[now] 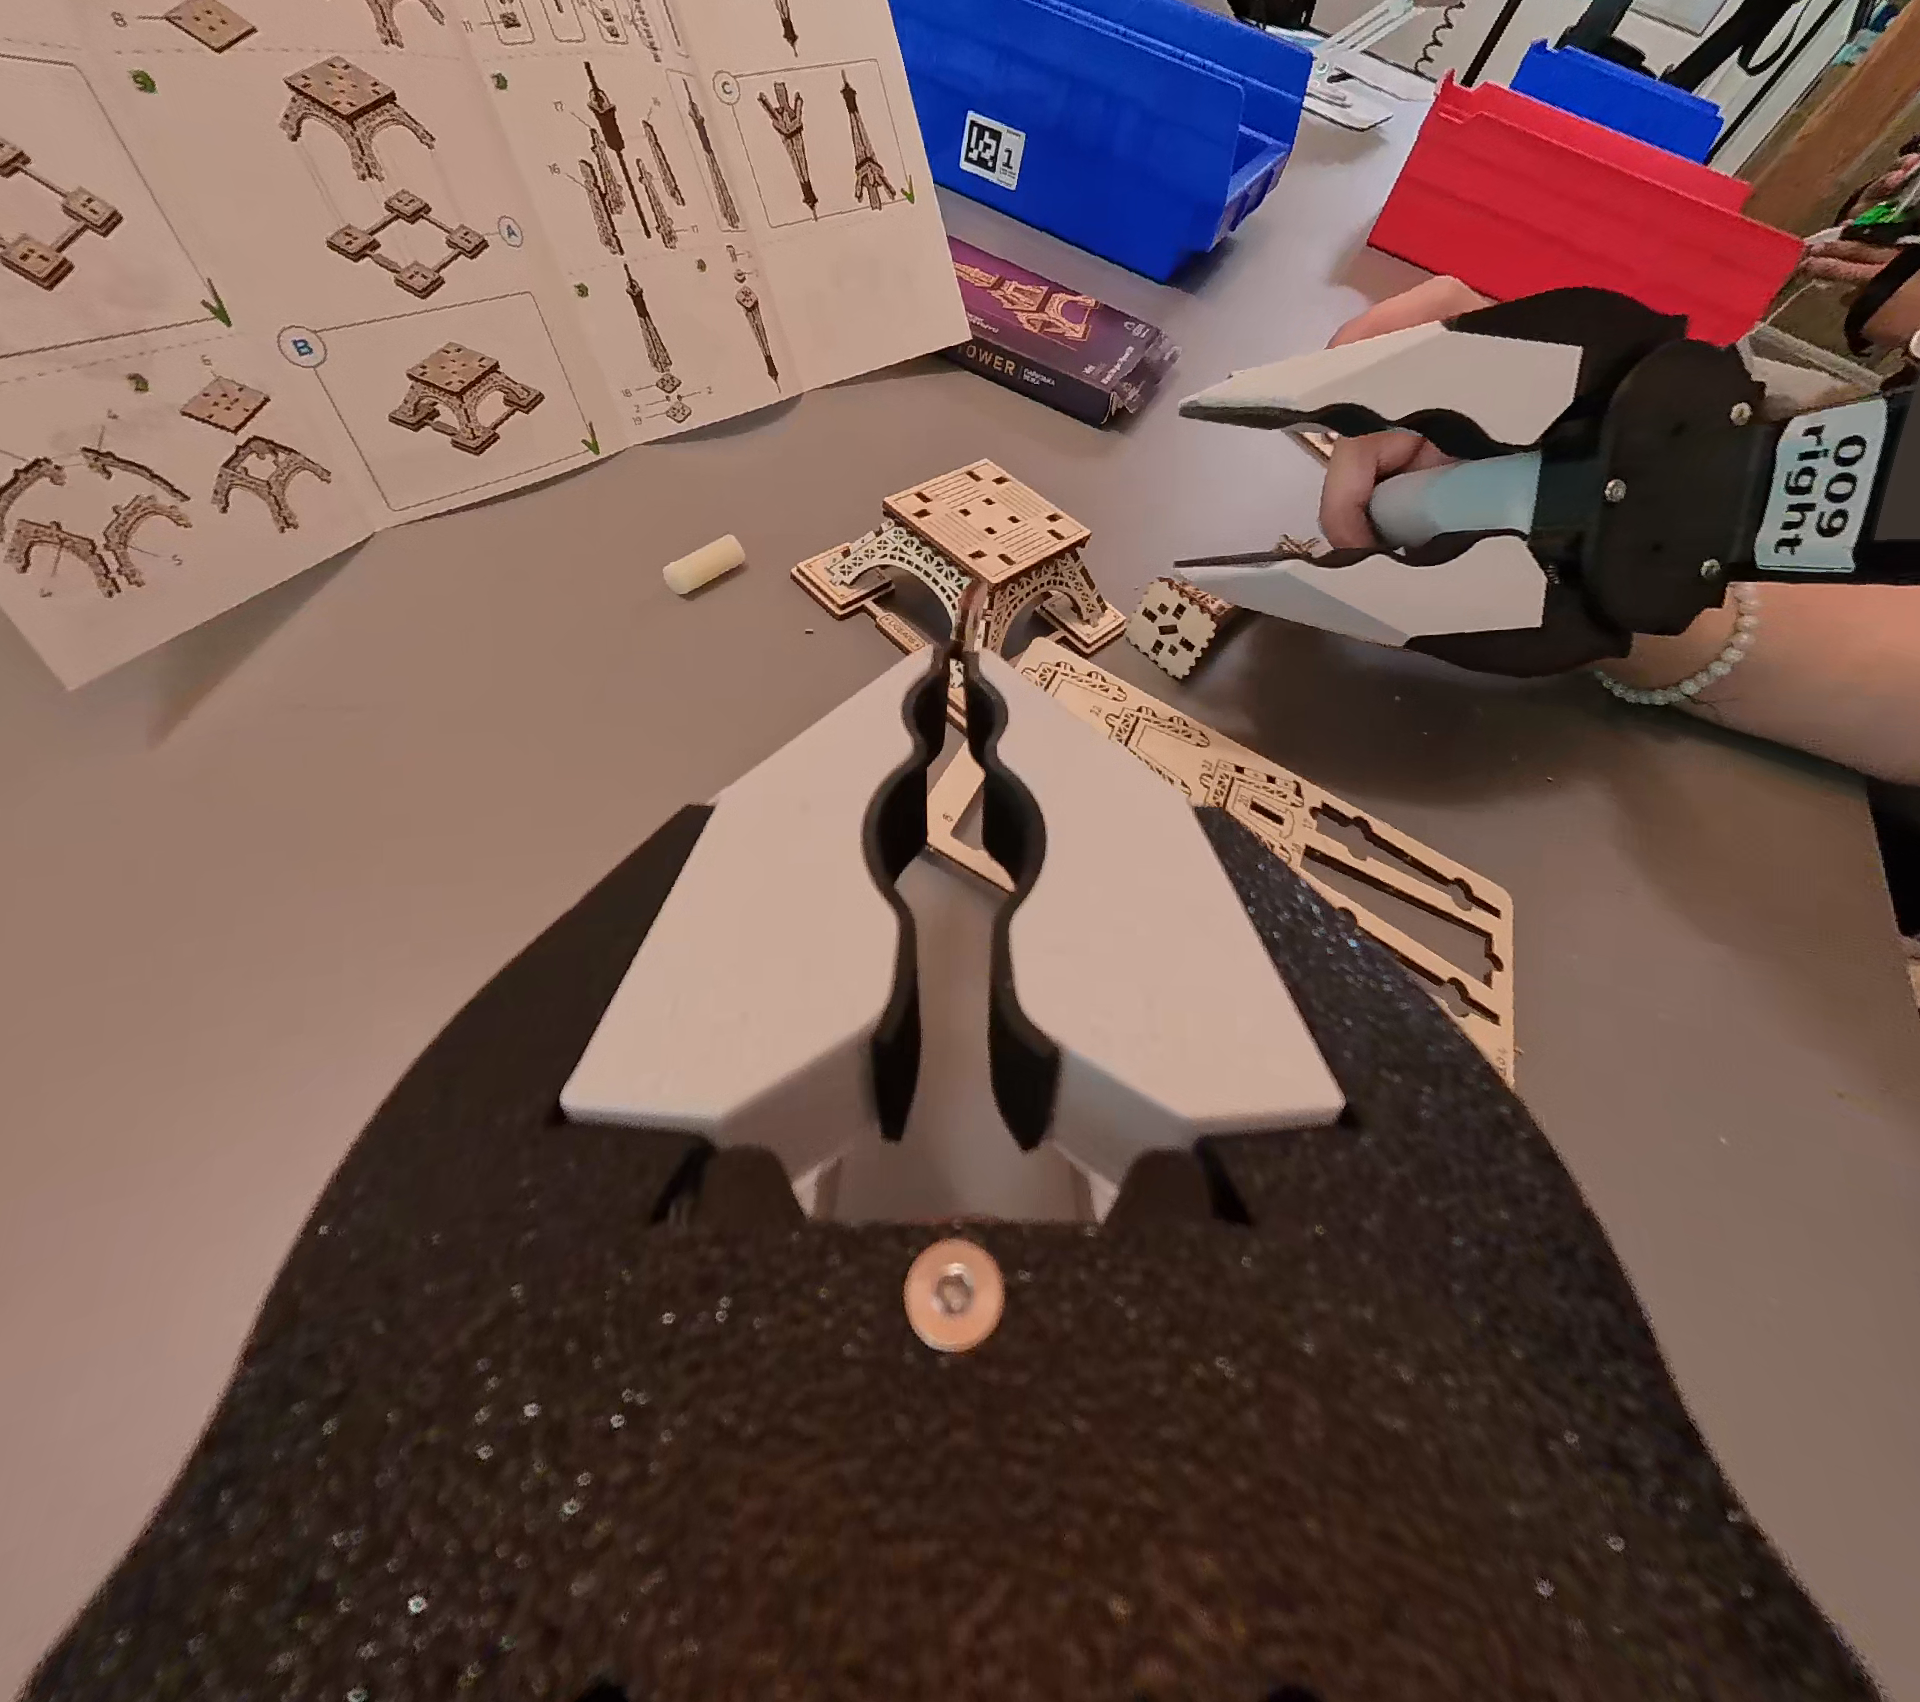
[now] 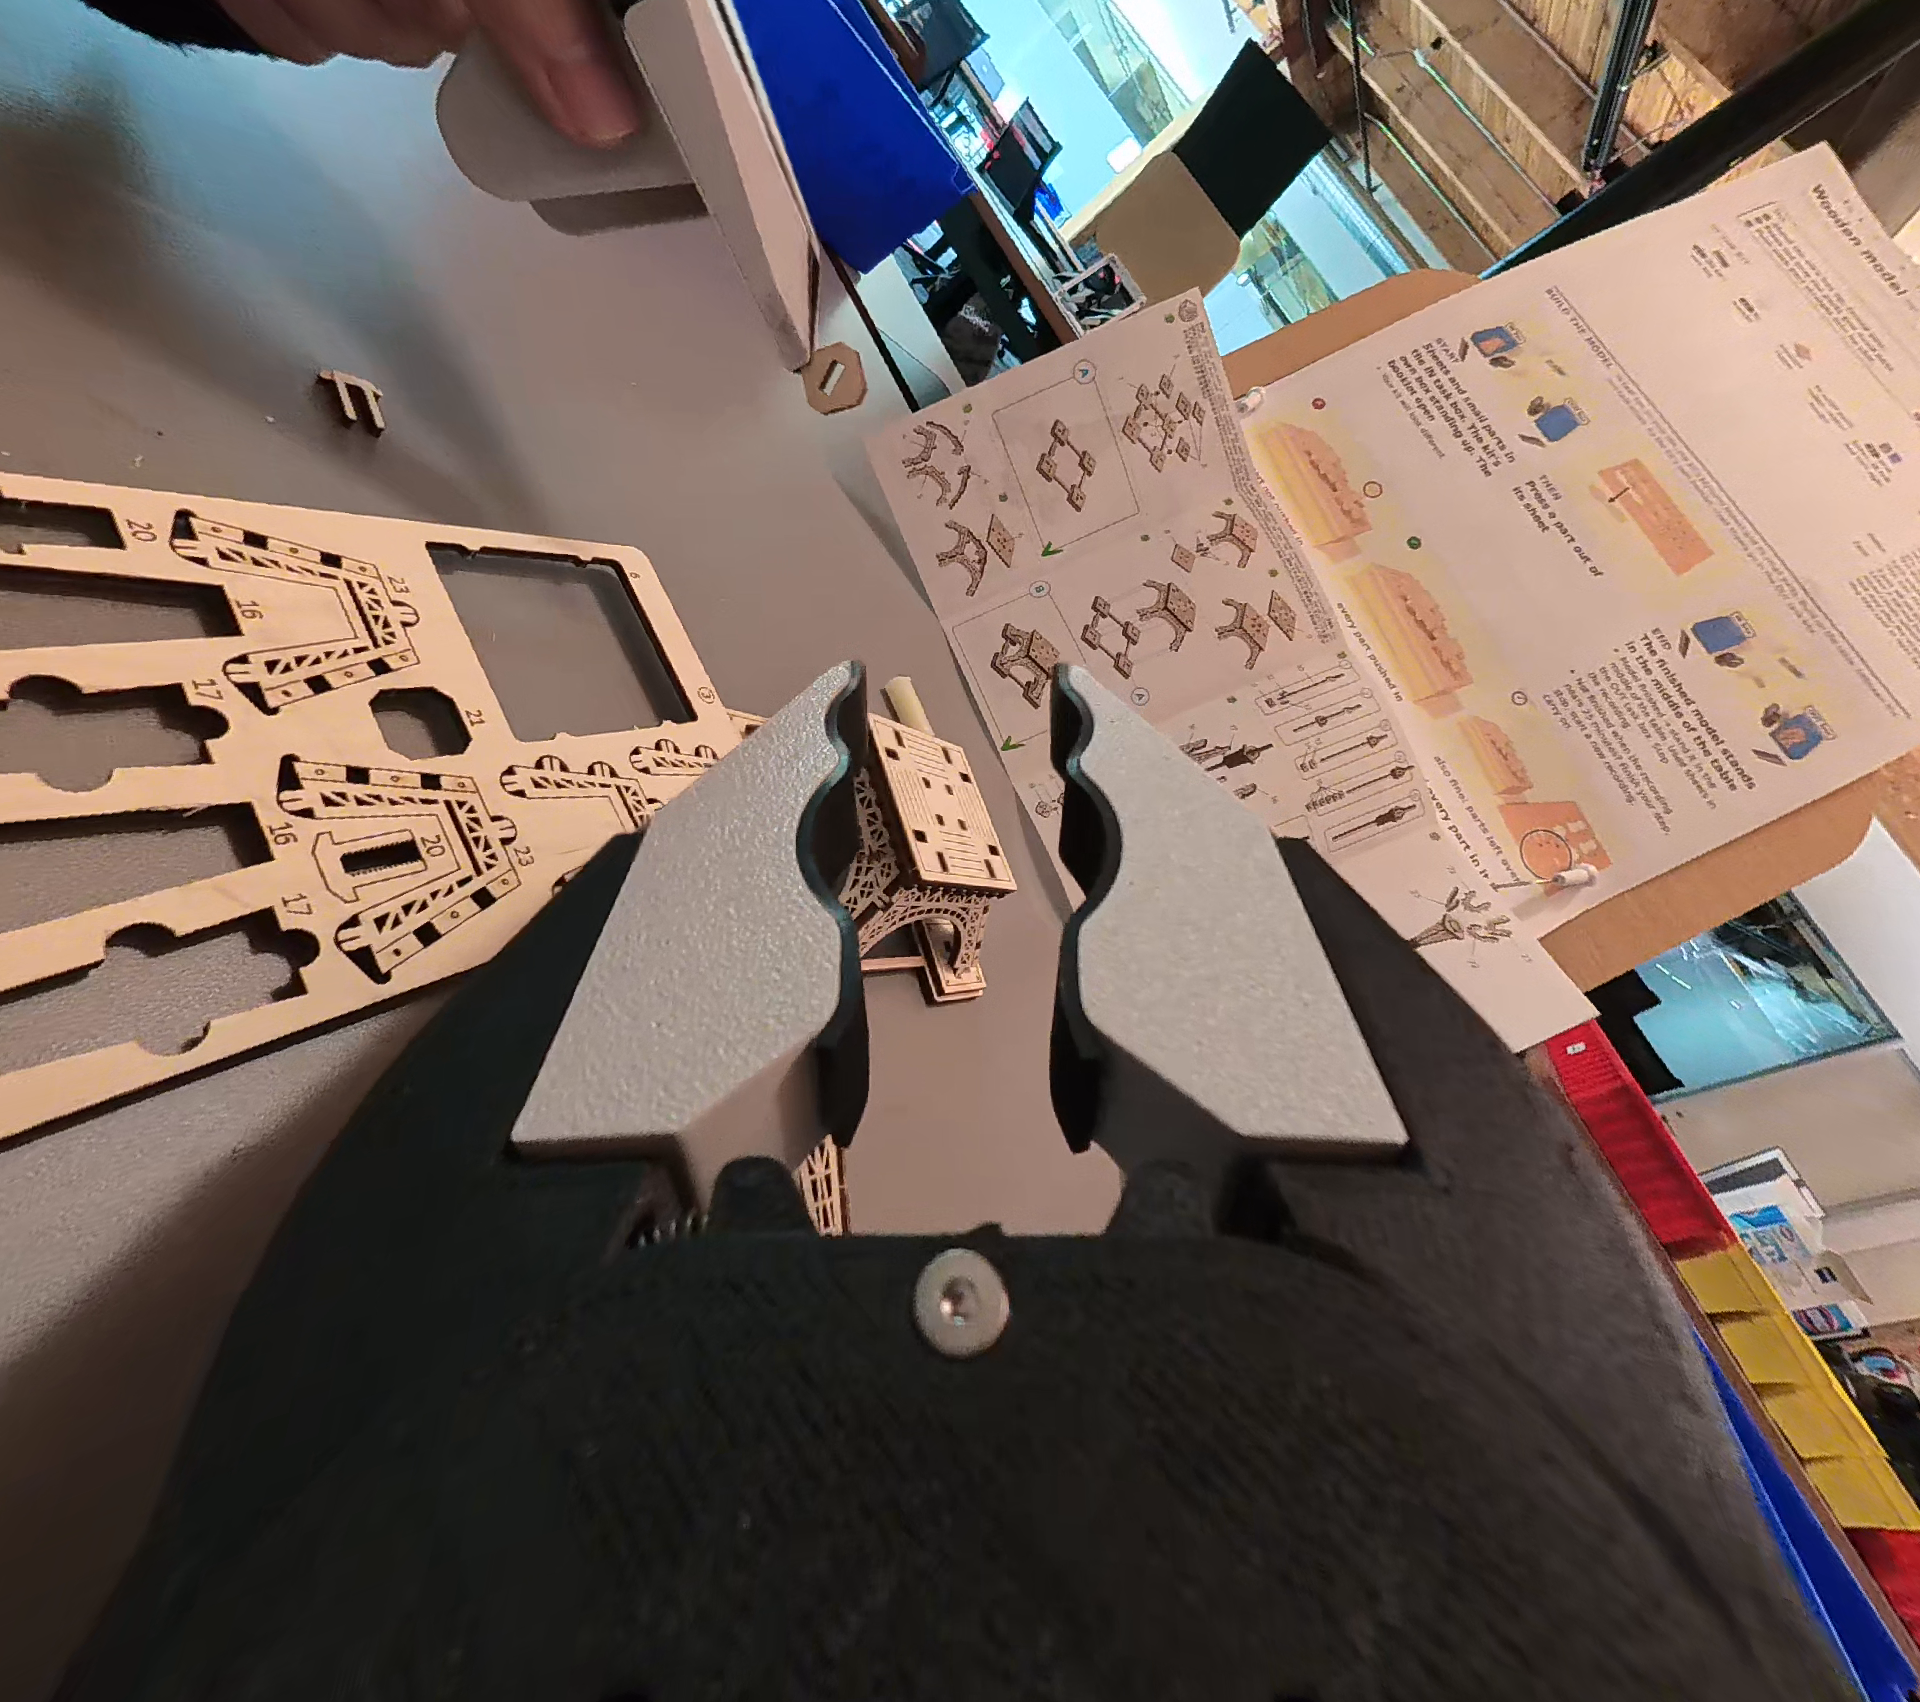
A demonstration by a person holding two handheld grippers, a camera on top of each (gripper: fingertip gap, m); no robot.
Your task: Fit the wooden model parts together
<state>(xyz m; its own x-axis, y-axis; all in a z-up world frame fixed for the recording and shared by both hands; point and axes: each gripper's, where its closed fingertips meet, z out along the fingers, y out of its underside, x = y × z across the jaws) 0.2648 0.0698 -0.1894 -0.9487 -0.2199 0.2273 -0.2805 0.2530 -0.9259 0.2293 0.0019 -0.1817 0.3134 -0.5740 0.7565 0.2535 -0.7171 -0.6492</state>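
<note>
The wooden tower base (image 1: 987,540) stands on the grey table (image 1: 416,821); it also shows in the right wrist view (image 2: 935,821). My left gripper (image 1: 958,660) is shut on a small thin octagonal wooden piece (image 2: 831,376), held just in front of the base. My right gripper (image 2: 956,686) is open, right of the base and pointing at it; it also shows in the left wrist view (image 1: 1184,483). A thin lattice strip (image 1: 1257,556) lies along the inner face of one of its fingers. A small slotted wooden block (image 1: 1174,624) lies under the right gripper.
A punched-out wooden sheet (image 1: 1299,821) lies right of my left gripper. Instruction sheets (image 1: 416,146) stand propped at the back left. A white wax stick (image 1: 704,563), a purple box (image 1: 1060,343), blue bin (image 1: 1070,94) and red bin (image 1: 1558,198) sit behind. A loose wooden clip (image 2: 353,400) lies apart. One gripper's finger ends stand about 9 cm off the other's. The loose wooden clip (image 2: 353,400) is about 9 cm from my left fingertips.
</note>
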